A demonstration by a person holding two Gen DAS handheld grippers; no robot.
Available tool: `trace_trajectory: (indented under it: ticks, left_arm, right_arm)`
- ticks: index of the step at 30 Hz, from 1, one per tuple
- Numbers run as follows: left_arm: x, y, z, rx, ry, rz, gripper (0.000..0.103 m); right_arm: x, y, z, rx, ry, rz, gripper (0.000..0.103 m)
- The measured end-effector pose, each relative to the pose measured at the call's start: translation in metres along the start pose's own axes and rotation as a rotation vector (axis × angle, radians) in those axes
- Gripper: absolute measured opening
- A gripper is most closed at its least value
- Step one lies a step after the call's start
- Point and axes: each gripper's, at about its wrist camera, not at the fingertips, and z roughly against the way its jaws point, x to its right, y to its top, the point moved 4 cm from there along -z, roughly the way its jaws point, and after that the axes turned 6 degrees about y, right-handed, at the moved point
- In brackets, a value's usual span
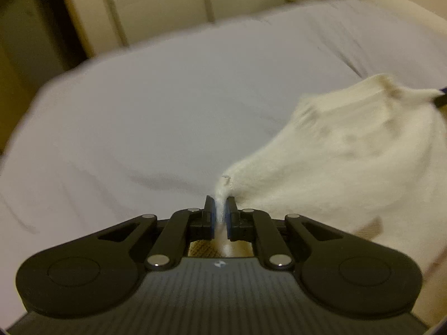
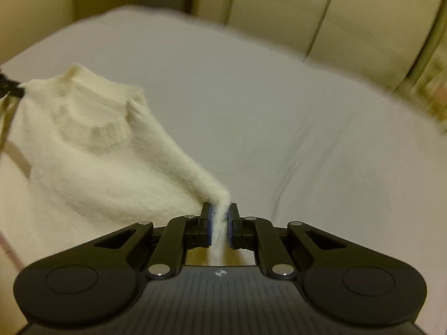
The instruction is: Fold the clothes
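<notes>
Fuzzy cream sweater (image 1: 349, 150) is hanging stretched above the bed (image 1: 139, 111), the left gripper (image 1: 220, 212) and right gripper (image 2: 220, 220) each pinching a shoulder corner. Soft and light, it is probably sagging between grips.

Left claw (image 1: 220, 209) clamped on fabric; right claw (image 2: 220, 217) likewise, seemingly raised.

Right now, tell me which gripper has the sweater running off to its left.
The right gripper: the sweater spreads left from its jaws. From the left gripper it spreads right. Both are shut on it.
</notes>
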Motion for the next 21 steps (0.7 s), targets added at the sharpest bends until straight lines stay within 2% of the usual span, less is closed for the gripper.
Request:
trace_trajectory:
  ticks: [1, 2, 3, 6, 8, 11, 16, 17, 18, 21]
  left_arm:
    - [-0.003, 0.014, -0.013, 0.015, 0.041, 0.018, 0.011]
    - [-0.006, 0.024, -0.025, 0.01, 0.074, 0.04, 0.018]
    - [-0.009, 0.03, -0.036, -0.002, 0.104, 0.068, 0.022]
    - [-0.015, 0.025, -0.045, -0.038, 0.134, 0.15, 0.025]
    - [-0.018, 0.001, -0.033, -0.076, 0.1, 0.187, 0.029]
    - [-0.016, -0.061, 0.0, -0.184, 0.027, 0.222, 0.031]
    - [0.0, -0.2, 0.071, -0.469, -0.126, 0.416, 0.032]
    - [0.002, -0.224, 0.09, -0.513, -0.154, 0.458, 0.037]
    - [0.005, -0.246, 0.109, -0.551, -0.186, 0.508, 0.047]
    - [0.022, -0.286, 0.15, -0.603, -0.275, 0.645, 0.061]
  right_arm:
    - [0.007, 0.009, -0.013, -0.012, -0.034, -0.027, 0.015]
    - [0.012, 0.015, -0.022, -0.013, -0.061, -0.059, 0.045]
    - [0.017, 0.017, -0.027, -0.002, -0.082, -0.097, 0.059]
    - [0.019, -0.001, -0.016, -0.002, -0.041, -0.216, 0.065]
    - [0.016, -0.034, 0.004, -0.022, 0.029, -0.306, 0.067]
    - [0.005, -0.102, 0.043, -0.066, 0.13, -0.453, 0.067]
    - [-0.029, -0.229, 0.117, -0.19, 0.182, -0.706, 0.068]
    - [-0.044, -0.252, 0.128, -0.214, 0.191, -0.752, 0.07]
    - [-0.059, -0.267, 0.132, -0.238, 0.196, -0.775, 0.072]
    - [-0.091, -0.3, 0.136, -0.299, 0.202, -0.783, 0.073]
